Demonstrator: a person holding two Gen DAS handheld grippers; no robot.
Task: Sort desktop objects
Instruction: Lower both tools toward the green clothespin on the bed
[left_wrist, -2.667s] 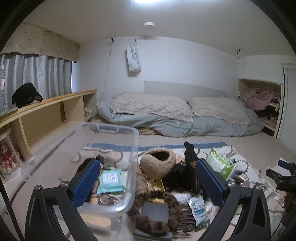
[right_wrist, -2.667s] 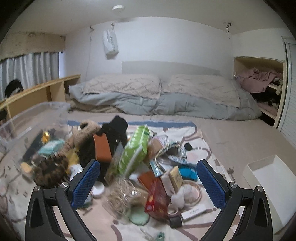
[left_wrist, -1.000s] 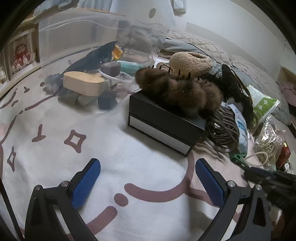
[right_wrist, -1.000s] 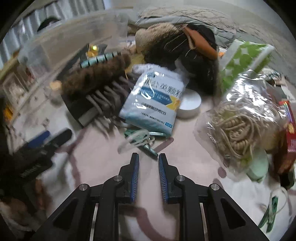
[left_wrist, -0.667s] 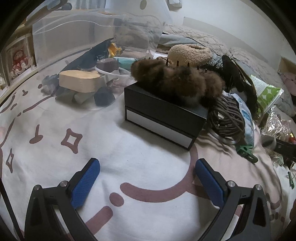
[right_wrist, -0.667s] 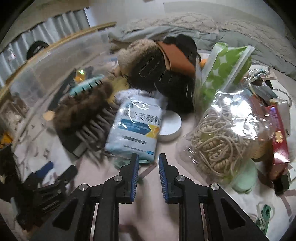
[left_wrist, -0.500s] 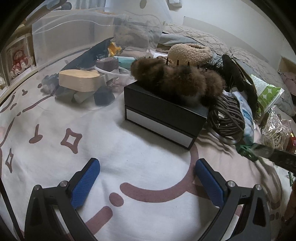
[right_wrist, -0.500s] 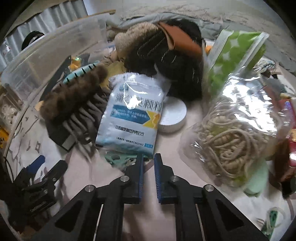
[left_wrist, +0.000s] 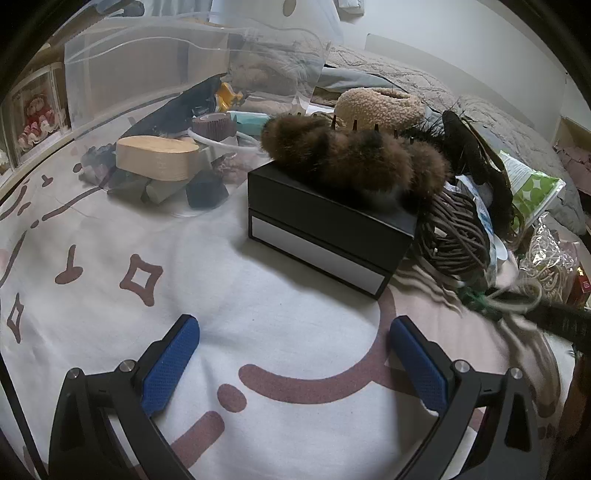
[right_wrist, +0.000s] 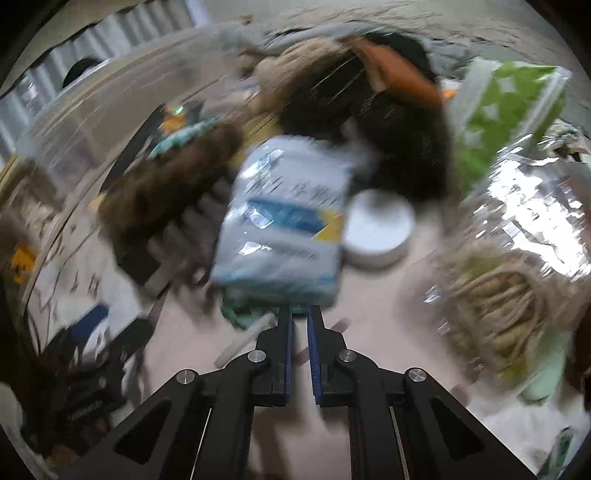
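My right gripper has its jaws nearly together at the lower edge of a blue-and-white packet. A green clip with a pale cord loop sticks out beside its fingertips and looks pinched there, though the view is blurred. In the left wrist view the right gripper reaches in from the right, with the green clip and the loop at its tip. My left gripper hangs open over the patterned cloth, in front of a black box topped by a brown furry hair claw.
A clear plastic bin at the back left holds a wooden block and other items. Right of the box lie fringe cords, a bag of beige rope, a green spotted pouch, a white round tin and a dark hat.
The right gripper closed from a small gap to nearly shut and moved in to the packet's lower edge by the green clip. The cord loop now shows raised at its tip. The left gripper stayed put.
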